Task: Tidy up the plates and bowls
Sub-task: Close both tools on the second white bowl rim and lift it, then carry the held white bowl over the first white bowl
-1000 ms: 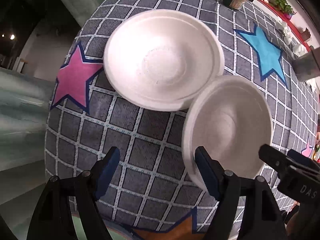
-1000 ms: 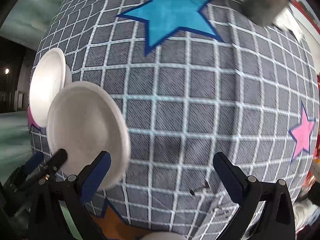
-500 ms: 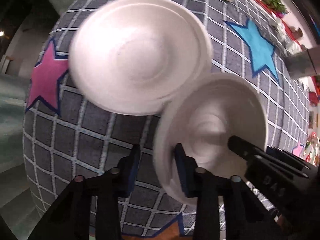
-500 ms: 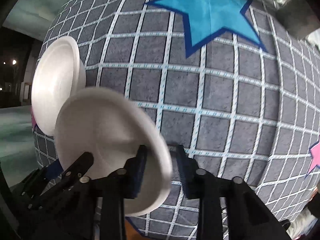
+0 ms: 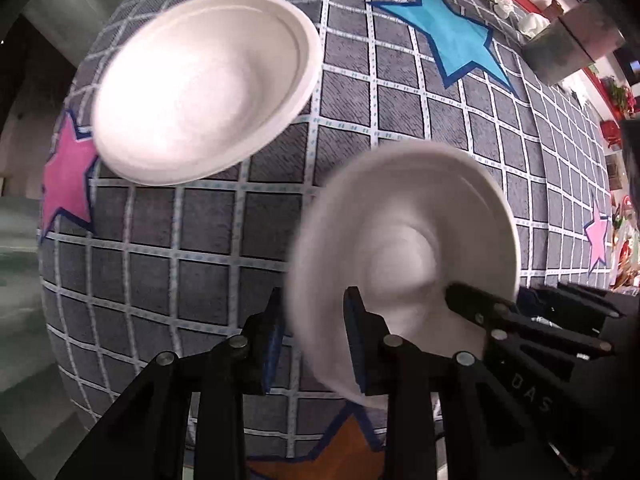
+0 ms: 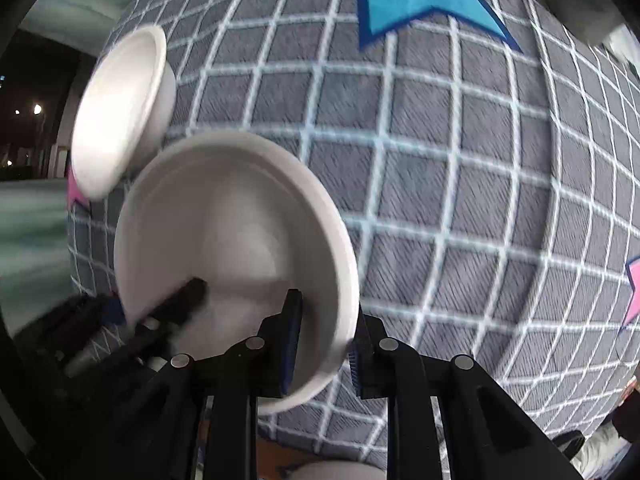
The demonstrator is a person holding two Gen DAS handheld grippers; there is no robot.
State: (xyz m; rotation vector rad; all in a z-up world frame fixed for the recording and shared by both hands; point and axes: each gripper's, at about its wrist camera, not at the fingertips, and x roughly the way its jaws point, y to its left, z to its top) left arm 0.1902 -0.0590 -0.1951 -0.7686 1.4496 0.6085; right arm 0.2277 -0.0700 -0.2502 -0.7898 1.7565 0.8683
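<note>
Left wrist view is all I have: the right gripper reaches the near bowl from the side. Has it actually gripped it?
Observer: Yes. In the right wrist view the right gripper has just been closing on the rim of the bowl: one finger inside, one outside.
Operator: And the left gripper, seen from there?
Observer: The left gripper has also just been closing on the rim. The right view shows one of its fingers inside the bowl, across from the right grip.
Operator: Anything white that I am missing?
Observer: A white rim pokes in at the bottom edge of the right view. I cannot tell what it is.
</note>
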